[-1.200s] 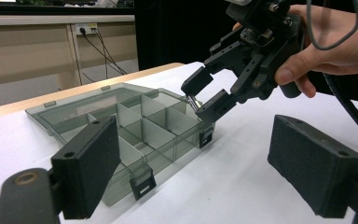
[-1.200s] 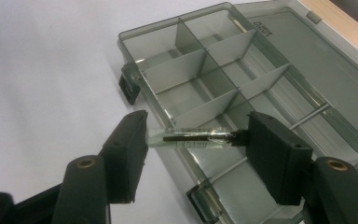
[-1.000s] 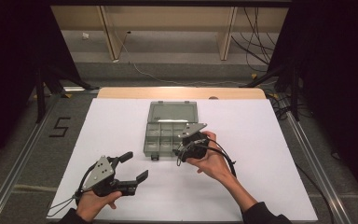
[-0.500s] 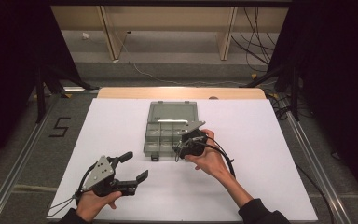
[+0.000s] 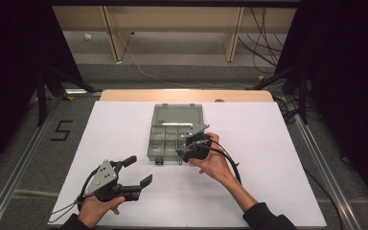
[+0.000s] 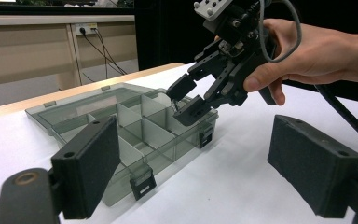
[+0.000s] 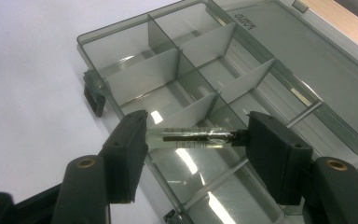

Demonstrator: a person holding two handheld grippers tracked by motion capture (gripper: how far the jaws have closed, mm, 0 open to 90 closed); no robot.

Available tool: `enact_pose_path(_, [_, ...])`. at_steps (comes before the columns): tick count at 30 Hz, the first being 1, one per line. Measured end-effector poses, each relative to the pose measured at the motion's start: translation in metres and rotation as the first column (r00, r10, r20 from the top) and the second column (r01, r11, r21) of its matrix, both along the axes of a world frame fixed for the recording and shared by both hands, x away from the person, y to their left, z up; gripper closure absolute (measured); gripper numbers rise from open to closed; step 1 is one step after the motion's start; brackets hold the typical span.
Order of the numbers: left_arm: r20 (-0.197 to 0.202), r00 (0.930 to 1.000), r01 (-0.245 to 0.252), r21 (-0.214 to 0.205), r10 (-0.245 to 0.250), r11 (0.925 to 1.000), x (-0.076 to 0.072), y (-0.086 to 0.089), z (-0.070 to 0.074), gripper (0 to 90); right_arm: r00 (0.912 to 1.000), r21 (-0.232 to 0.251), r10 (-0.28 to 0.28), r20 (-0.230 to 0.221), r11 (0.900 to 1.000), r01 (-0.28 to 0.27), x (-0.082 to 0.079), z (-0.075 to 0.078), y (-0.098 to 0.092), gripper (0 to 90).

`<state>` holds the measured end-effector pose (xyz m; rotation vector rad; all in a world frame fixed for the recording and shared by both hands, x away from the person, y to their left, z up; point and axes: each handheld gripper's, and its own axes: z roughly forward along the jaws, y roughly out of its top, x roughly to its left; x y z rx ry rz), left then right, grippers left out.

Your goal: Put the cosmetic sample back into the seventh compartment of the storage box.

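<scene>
Slightly lower and closer to the box than a second ago, right claw (image 7: 193, 137) now hangs over the near compartments, pinching a small clear tube (image 7: 191, 136) endwise between its pads. Tube sits level above a divider of the open grey organizer box (image 5: 175, 136), not yet inside any cell. I judge the drop into a compartment is next. Left claw (image 5: 136, 171) rests wide and empty on the white table (image 5: 268, 143), well apart from the box.
</scene>
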<state>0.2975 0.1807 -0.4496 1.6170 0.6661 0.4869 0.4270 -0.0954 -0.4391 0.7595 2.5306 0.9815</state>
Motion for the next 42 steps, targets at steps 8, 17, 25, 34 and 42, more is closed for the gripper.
enact_pose_path(8, [0.023,0.9997,-0.006,0.014,0.006,0.9999,0.001,0.001,0.001,15.8,0.9995,0.026,-0.031,-0.002,0.9992,0.031,0.004,-0.003,0.000,31.1])
enact_pose_path(17, [0.004,1.0000,0.004,-0.014,-0.004,0.9999,0.000,0.000,0.000,15.8,0.9994,0.054,-0.033,0.009,0.9980,0.033,0.001,0.004,-0.004,26.7])
enact_pose_path(25, [0.005,1.0000,0.005,-0.008,-0.005,1.0000,0.000,0.000,0.000,15.8,0.9991,0.089,-0.019,0.039,0.9959,0.015,-0.005,0.010,-0.006,25.5])
enact_pose_path(34, [0.005,1.0000,0.006,-0.008,-0.006,1.0000,0.000,0.000,0.000,15.8,0.9988,0.103,-0.006,0.048,0.9947,0.001,-0.008,0.017,-0.011,24.1])
enact_pose_path(42, [0.005,1.0000,0.006,-0.008,-0.006,1.0000,0.000,0.000,0.000,15.8,0.9981,0.134,-0.009,0.062,0.9910,0.001,-0.010,0.021,-0.015,23.1])
